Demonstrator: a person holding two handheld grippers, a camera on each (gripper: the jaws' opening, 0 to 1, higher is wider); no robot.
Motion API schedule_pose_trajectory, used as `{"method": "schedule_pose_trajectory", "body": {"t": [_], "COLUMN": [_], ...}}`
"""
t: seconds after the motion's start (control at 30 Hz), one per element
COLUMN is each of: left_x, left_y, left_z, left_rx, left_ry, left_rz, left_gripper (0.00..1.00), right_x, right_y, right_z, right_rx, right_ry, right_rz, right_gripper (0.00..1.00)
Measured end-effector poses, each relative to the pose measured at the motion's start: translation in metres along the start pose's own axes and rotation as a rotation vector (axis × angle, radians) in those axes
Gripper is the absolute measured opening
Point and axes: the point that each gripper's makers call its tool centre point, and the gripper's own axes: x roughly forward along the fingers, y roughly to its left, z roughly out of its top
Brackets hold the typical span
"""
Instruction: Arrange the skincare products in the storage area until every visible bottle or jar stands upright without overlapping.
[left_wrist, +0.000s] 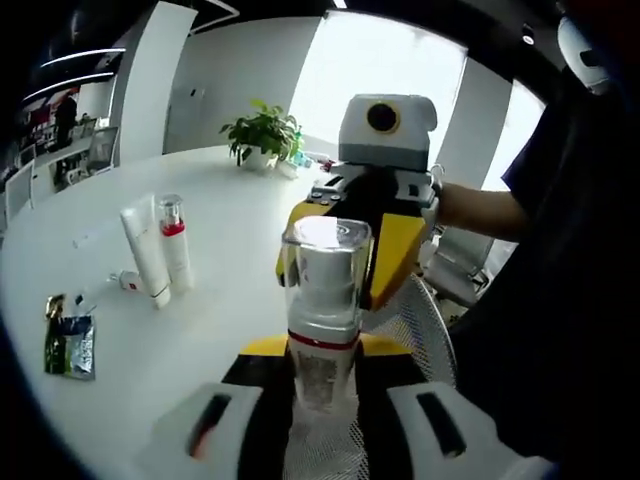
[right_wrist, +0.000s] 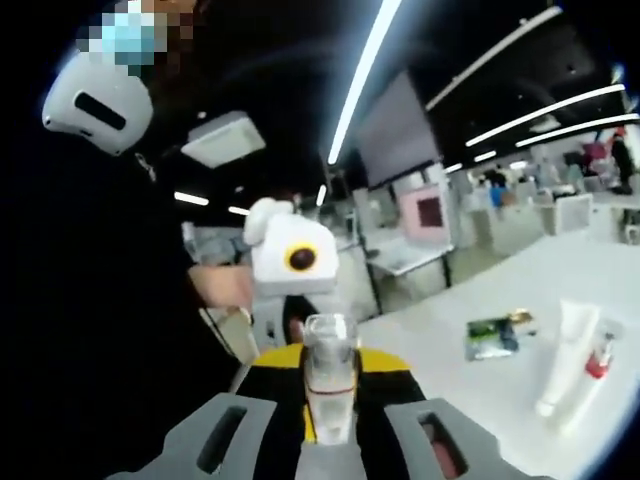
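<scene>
In the left gripper view, the left tool (left_wrist: 322, 425) rises from the bottom edge, its two grey jaws pinching the lower body of a clear bottle (left_wrist: 325, 300) with a red band and a square see-through cap. The bottle stands upright between the jaws, lifted above the white tabletop (left_wrist: 210, 200). Just behind it, the right tool (left_wrist: 345, 255), yellow and black, faces the camera, its fingers flanking the bottle's cap; whether they press on the cap cannot be told. A hand (left_wrist: 470, 205) holds that tool from the right. On the tabletop to the left stand a white tube (left_wrist: 145, 250) and a second bottle (left_wrist: 174, 240) with a red band, just beside each other, the tube leaning a little. Nearer the left edge lies a sachet (left_wrist: 68, 340), flat. A potted plant (left_wrist: 262, 135) sits at the far side.

In the right gripper view, the right tool (right_wrist: 330, 435) comes up from the bottom with the clear bottle (right_wrist: 330, 375) between its grey jaws. The left tool (right_wrist: 330, 385) shows behind it in yellow and black. To the right, on the tabletop (right_wrist: 470, 385), are the tube (right_wrist: 562, 350), the red-banded bottle (right_wrist: 592, 375) touching it, and the sachet (right_wrist: 495, 335) further back.
</scene>
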Motion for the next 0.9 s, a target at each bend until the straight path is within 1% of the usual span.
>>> {"method": "schedule_pose_trajectory", "body": {"t": [0.07, 0.13, 0.2, 0.27, 0.33, 0.43, 0.5, 0.57, 0.67, 0.7, 0.73, 0.83, 0.9], "left_x": [0.001, 0.002, 0.003, 0.004, 0.002, -0.004, -0.01, -0.015, -0.022, -0.025, -0.026, -0.03, -0.032], "left_y": [0.006, 0.011, 0.019, 0.021, 0.024, 0.031, 0.04, 0.044, 0.052, 0.055, 0.058, 0.064, 0.068], "left_z": [0.0, -0.005, -0.018, -0.026, -0.033, -0.042, -0.049, -0.054, -0.061, -0.063, -0.064, -0.07, -0.074], "left_rx": [0.002, -0.003, -0.006, -0.002, -0.019, -0.039, -0.073, -0.082, -0.103, -0.113, -0.117, -0.122, -0.118], "left_ry": [-0.005, 0.01, 0.061, 0.078, 0.088, 0.082, 0.073, 0.063, 0.048, 0.038, 0.032, 0.028, 0.017], "left_rz": [0.021, 0.035, 0.069, 0.079, 0.1, 0.145, 0.2, 0.217, 0.259, 0.278, 0.29, 0.331, 0.362], "left_gripper": [0.22, 0.23, 0.24, 0.28, 0.33, 0.38, 0.42, 0.49, 0.55, 0.56, 0.58, 0.63, 0.65], "right_x": [0.0, -0.002, -0.005, -0.008, -0.012, -0.018, -0.023, -0.029, -0.038, -0.039, -0.042, -0.045, -0.049], "right_y": [-0.005, -0.01, -0.018, -0.024, -0.034, -0.047, -0.057, -0.072, -0.095, -0.099, -0.108, -0.117, -0.125], "right_z": [0.0, 0.0, 0.003, 0.003, -0.002, -0.005, -0.008, -0.011, -0.017, -0.019, -0.021, -0.025, -0.029], "right_rx": [0.001, 0.004, 0.013, 0.014, 0.008, 0.027, 0.033, 0.033, 0.034, 0.032, 0.014, 0.013, 0.015], "right_ry": [-0.002, -0.007, -0.026, -0.025, 0.001, 0.005, 0.014, 0.017, 0.017, 0.021, 0.031, 0.036, 0.049], "right_rz": [-0.007, -0.016, -0.033, -0.045, -0.073, -0.101, -0.122, -0.165, -0.216, -0.224, -0.251, -0.262, -0.286], "right_gripper": [0.09, 0.09, 0.09, 0.09, 0.09, 0.09, 0.09, 0.09, 0.09, 0.09, 0.09, 0.09, 0.09]}}
